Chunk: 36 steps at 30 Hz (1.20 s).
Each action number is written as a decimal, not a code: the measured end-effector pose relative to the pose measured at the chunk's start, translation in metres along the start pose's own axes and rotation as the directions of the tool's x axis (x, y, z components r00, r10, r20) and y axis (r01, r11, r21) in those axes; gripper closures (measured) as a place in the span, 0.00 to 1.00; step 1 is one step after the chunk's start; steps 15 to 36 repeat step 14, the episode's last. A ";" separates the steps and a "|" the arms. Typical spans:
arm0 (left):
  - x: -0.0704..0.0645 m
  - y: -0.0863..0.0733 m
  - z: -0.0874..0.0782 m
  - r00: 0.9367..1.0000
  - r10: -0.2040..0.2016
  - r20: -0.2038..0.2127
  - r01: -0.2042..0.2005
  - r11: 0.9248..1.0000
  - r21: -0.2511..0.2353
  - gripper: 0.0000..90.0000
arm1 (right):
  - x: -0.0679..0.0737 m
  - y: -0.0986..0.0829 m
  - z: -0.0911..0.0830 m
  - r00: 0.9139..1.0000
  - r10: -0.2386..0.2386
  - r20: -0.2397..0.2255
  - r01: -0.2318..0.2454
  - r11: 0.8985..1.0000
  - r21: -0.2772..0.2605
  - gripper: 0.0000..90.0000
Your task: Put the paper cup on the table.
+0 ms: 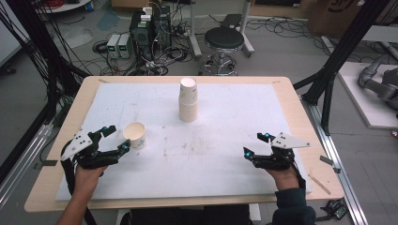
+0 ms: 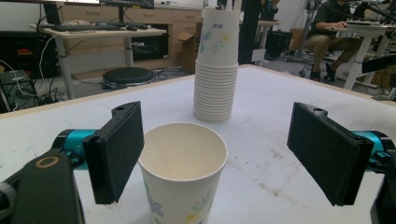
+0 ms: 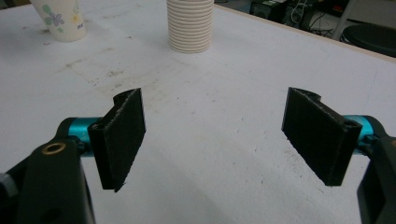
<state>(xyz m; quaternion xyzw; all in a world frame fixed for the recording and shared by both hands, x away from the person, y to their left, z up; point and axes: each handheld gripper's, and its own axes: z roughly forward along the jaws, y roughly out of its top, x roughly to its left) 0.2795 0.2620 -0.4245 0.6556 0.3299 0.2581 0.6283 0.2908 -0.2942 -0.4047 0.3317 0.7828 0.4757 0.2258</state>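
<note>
From the high view: left gripper [image 1: 116, 138] low at the counter's [image 1: 234, 159] left, fingers wide, single paper cup [image 1: 135, 135] upright just beside them; right gripper [image 1: 257, 144] at the right, fingers wide and empty; cup stack [image 1: 188, 100] upright mid-counter, farther back. From the left gripper view: cup [image 2: 183, 172] between the spread fingers [image 2: 119, 149], close to the left one. From the right gripper view: fingers [image 3: 122, 135] wide over bare counter, stack [image 3: 190, 25] and cup [image 3: 60, 18] well beyond.

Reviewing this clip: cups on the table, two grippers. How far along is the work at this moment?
Early, it seems. One single cup stands upright apart from the cup stack. The open left gripper brackets that cup, fingers not closed on it. The right gripper is open and empty. Any grasp or stacking is left.
</note>
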 end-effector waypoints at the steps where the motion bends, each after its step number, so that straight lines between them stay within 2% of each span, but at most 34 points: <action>1: 0.000 0.000 0.000 1.000 0.002 -0.001 -0.002 1.000 0.003 0.21 | 0.000 0.000 0.000 1.000 0.000 0.000 0.000 1.000 0.000 0.24; 36: 0.001 -0.002 0.000 1.000 -0.006 -0.010 0.006 1.000 0.005 0.21 | 0.000 -0.001 0.000 1.000 0.004 -0.001 -0.004 1.000 0.000 0.24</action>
